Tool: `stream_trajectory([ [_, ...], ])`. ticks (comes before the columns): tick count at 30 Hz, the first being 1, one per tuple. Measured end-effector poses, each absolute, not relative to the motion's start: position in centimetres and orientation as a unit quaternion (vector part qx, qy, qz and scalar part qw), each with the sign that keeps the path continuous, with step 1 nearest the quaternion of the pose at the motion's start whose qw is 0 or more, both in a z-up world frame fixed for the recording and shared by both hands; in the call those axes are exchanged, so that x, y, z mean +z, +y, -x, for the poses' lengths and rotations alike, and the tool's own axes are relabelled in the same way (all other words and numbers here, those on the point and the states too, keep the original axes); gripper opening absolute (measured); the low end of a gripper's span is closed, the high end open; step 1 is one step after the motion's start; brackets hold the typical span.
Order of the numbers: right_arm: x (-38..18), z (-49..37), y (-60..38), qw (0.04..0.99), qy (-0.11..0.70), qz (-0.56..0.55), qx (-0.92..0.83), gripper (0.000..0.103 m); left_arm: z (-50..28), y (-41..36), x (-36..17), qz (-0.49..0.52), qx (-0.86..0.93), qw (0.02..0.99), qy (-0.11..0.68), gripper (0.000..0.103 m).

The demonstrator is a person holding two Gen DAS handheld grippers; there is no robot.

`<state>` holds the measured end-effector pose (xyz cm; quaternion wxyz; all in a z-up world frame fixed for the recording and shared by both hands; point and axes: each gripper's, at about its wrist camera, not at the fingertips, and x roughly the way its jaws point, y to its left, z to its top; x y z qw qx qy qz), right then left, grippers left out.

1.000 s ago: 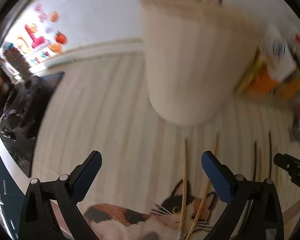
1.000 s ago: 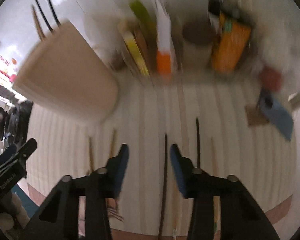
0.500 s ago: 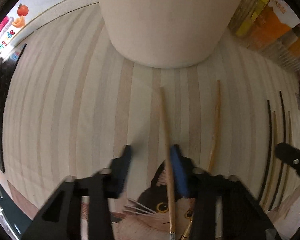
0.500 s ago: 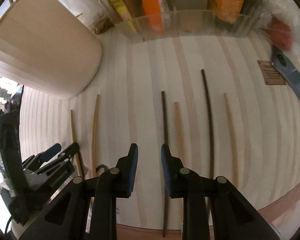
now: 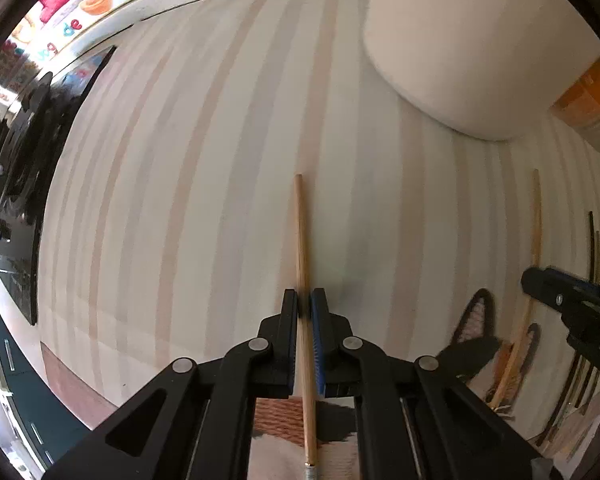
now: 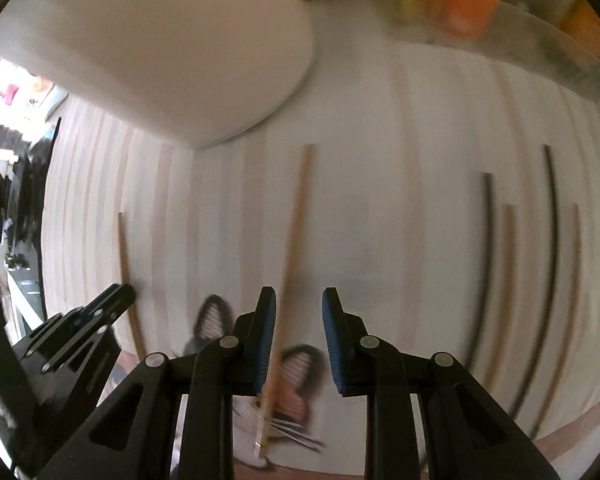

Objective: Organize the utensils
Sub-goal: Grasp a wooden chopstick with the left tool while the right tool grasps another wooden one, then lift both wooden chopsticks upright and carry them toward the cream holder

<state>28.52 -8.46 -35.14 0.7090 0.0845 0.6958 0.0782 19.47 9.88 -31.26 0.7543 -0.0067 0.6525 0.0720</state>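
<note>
A light wooden stick (image 5: 302,240) lies on the striped mat (image 5: 180,200), and my left gripper (image 5: 304,298) is shut on its shaft, pointing straight down. A metal tip shows at the stick's near end. A second light wooden stick (image 6: 296,240) runs between the jaws of my right gripper (image 6: 299,300). That gripper is open, with the stick close to its left pad (image 6: 266,320). The cream cup (image 5: 480,40) stands beyond both. In the right wrist view the left gripper (image 6: 100,312) sits low at the left on its stick (image 6: 124,264).
Two dark sticks (image 6: 486,260) (image 6: 552,240) and two tan ones (image 6: 506,280) (image 6: 572,280) lie side by side on the mat's right part. A clear bin (image 6: 540,40) with orange and yellow packs stands behind. A cat picture (image 6: 300,364) marks the mat's near edge.
Both grippers came down close to the mat. The left jaws went from wide apart to shut on the wooden stick. The right gripper shifted left from the dark stick to the second wooden one.
</note>
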Motion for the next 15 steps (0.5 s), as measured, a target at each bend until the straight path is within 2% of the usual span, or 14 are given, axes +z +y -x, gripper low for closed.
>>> stream_trajectory([
  [3, -35.0, -28.4, -6.6, 0.720, 0.690, -0.016, 0.068, 0.025, -19.3, 10.3, -31.5, 0.012, 0.073, 0.755, 0.651, 0.005],
  [5, -35.1, -28.3, -6.2, 0.722, 0.689, 0.014, 0.059, 0.011, -19.0, 10.3, -32.0, 0.011, 0.074, 0.756, 0.650, 0.005],
  [7, -35.2, -28.0, -6.5, 0.718, 0.693, 0.024, 0.063, 0.008, -18.7, 10.3, -32.2, 0.012, 0.073, 0.758, 0.648, 0.005],
  [12, -35.4, -26.3, -7.8, 0.704, 0.700, 0.092, 0.077, 0.007, -19.2, 10.4, -31.0, 0.015, 0.069, 0.758, 0.648, 0.005],
  [15, -35.4, -25.5, -9.6, 0.701, 0.703, 0.089, 0.080, 0.007, -19.3, 10.2, -30.7, 0.011, 0.069, 0.759, 0.647, 0.005],
])
